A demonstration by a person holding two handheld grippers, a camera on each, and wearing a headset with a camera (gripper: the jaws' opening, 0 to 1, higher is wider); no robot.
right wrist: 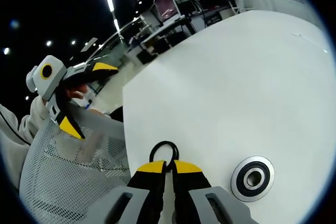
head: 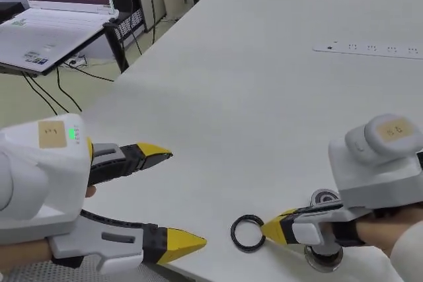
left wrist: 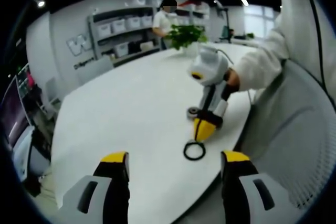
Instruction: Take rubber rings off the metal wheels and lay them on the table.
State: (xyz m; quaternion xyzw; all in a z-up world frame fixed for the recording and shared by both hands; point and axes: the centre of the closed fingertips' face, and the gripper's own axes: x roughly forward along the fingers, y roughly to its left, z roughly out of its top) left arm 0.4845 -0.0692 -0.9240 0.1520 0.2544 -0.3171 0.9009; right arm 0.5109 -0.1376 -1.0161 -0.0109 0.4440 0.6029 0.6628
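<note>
Nearest, at the lower left of the head view, the left gripper (head: 188, 199) is held level beside the table (head: 264, 97) edge and points right. Its yellow-tipped fingers (head: 155, 152) are spread wide and hold nothing. A pale tag (head: 52, 133) on its white body has marks too small to read, with a green light (head: 71, 135) next to it.

At the lower right, the right gripper (head: 266, 228) slants down to the table top, gripped by a hand in a white sleeve (left wrist: 254, 69). In the right gripper view its fingers (right wrist: 152, 167) are closed to a sliver, and the near rim of the black rubber ring (right wrist: 164, 149) disappears between their tips. The rest of the ring looks to be lying flat on the table. The tag (head: 394, 129) on this gripper is also unreadable.

Just beside the right gripper, in the lower right of the right gripper view, a metal wheel (right wrist: 253, 178) lies flat on the table with a dark band around its hub.

Farther off, at the upper right of the head view, a white power strip (head: 367, 49) lies on the table. At the upper left an open laptop (head: 53, 11) shows lines of text too fine to read. In the left gripper view a large "W" (left wrist: 79, 44) is mounted on the far wall.
</note>
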